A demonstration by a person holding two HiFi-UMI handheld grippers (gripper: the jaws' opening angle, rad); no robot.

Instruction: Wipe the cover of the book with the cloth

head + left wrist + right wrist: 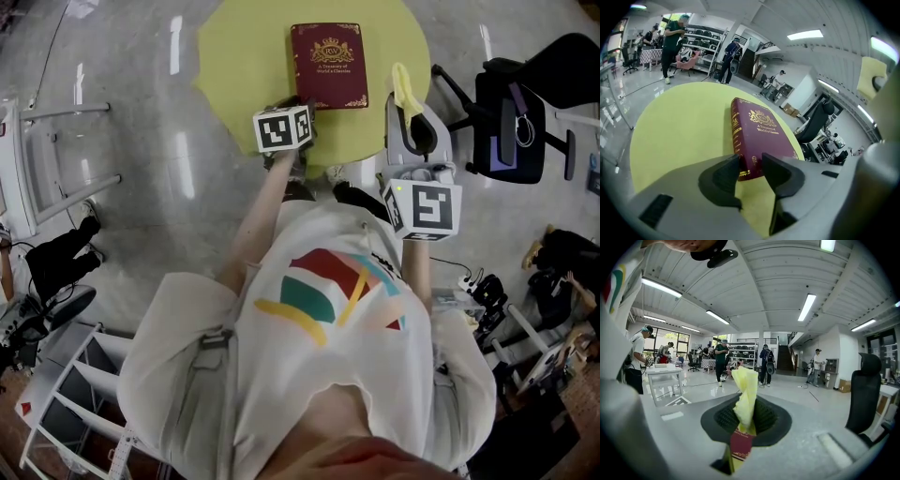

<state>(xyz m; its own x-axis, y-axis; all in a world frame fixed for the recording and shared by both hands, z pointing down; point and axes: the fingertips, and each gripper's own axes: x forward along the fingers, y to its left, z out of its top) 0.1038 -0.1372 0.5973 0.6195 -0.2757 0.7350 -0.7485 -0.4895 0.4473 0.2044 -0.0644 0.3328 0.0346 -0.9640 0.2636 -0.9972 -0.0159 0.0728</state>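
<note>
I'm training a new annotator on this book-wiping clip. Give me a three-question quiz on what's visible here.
1. True or false: the right tongs are shut on the cloth.
2. What colour is the table? A red, B yellow, C white.
3. Fill in: the left tongs stand ___, at a corner of the book.
Key: 1 true; 2 B; 3 open.
</note>
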